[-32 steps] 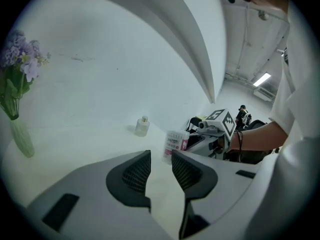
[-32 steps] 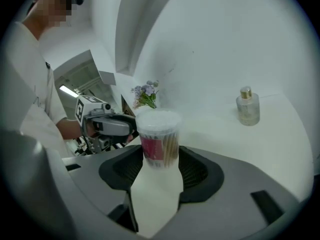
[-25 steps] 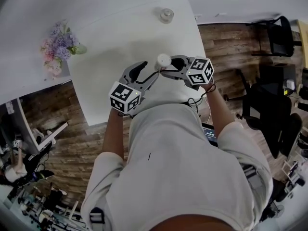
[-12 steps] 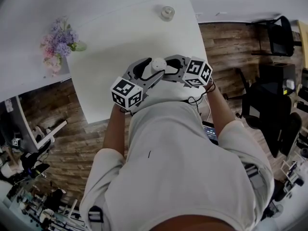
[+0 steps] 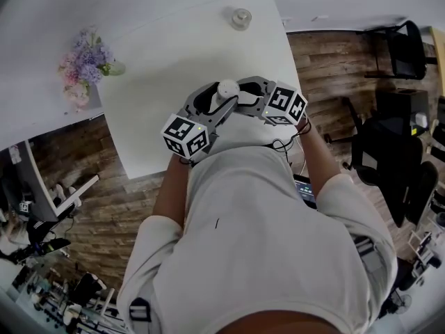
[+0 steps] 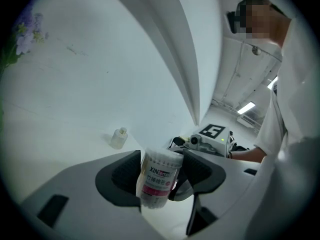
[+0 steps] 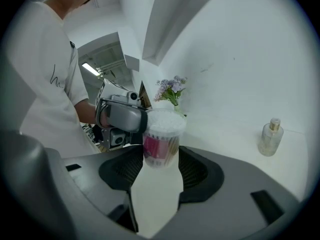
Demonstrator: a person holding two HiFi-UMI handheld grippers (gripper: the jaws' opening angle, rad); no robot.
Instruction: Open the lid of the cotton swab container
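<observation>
The left gripper (image 6: 161, 156) has just been closing its jaws, with the cotton swab container (image 6: 159, 181) between them; its pads now stand against the two sides of the upper end, and in the right gripper view one of its grey fingers (image 7: 122, 118) lies at the height of the lid (image 7: 164, 121), so I judge it to be pinching the lid, though how firmly cannot be told. The right gripper (image 7: 161, 151) comes in from the opposite side, its pads clamped on the lower body below the lid. The container is up off the white table (image 5: 174, 47), close in front of the person; it stands roughly upright, lid uppermost, its long axis crossing both pairs of jaws. That is the relation the coming move turns on: the lid lies straight up the axis from the right gripper's hold, and the left hand is the one on it; so the lid should come off by a pull or twist of the left against a steady right. Further out on the table stand a small glass bottle (image 7: 270, 136) and a bunch of flowers (image 5: 85, 65), both well apart from the work.
</observation>
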